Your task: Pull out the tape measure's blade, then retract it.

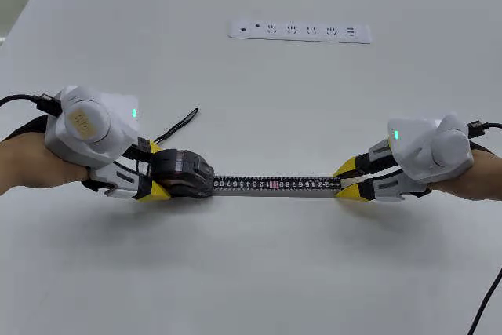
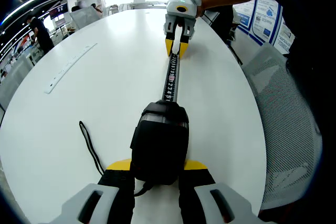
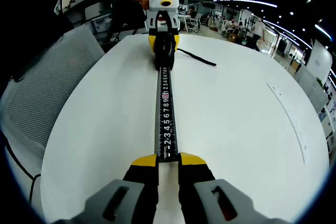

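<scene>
Jaws of the left gripper [image 1: 155, 170] are clamped on the tape measure [image 1: 182, 173], its case resting on the worktop [image 1: 251, 272]. The blade [image 1: 274, 183] runs low over the surface to the right gripper [image 1: 349, 180], whose jaws pinch its tip. If those jaws let go abruptly, the spring would likely whip the blade back. A weak hold on the case could let it skid or twist.

White power strip [image 1: 300, 31] lying flat on white table [image 1: 251, 272], grey mesh chair [image 2: 283, 103] beside the table
</scene>
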`<state>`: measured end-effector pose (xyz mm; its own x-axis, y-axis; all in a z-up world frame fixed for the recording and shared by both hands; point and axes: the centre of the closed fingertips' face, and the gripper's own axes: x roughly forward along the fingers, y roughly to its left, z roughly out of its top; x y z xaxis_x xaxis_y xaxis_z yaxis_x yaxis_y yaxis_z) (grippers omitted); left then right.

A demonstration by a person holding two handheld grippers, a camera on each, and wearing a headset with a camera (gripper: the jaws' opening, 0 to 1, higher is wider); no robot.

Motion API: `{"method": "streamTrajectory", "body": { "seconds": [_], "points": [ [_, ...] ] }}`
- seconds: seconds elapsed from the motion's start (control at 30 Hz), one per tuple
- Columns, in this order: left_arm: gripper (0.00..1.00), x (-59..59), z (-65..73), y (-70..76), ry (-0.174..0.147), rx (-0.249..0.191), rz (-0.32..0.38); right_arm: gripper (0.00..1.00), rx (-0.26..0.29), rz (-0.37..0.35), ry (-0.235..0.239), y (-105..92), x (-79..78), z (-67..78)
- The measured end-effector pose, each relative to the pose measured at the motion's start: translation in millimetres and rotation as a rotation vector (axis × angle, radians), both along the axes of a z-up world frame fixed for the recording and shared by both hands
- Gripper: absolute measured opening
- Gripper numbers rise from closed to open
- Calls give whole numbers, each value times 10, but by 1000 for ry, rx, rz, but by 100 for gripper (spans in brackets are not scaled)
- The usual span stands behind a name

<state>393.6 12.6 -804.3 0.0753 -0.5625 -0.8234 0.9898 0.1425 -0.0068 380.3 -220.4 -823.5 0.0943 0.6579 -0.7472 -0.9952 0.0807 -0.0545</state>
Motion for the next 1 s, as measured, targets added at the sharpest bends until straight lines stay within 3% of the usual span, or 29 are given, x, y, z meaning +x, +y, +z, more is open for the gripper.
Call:
{"method": "streamTrajectory", "body": {
  "seconds": [1.0],
  "points": [
    [29, 13, -7, 13, 3, 5, -5, 11, -40, -36, -1, -349, -32, 0]
  ]
}}
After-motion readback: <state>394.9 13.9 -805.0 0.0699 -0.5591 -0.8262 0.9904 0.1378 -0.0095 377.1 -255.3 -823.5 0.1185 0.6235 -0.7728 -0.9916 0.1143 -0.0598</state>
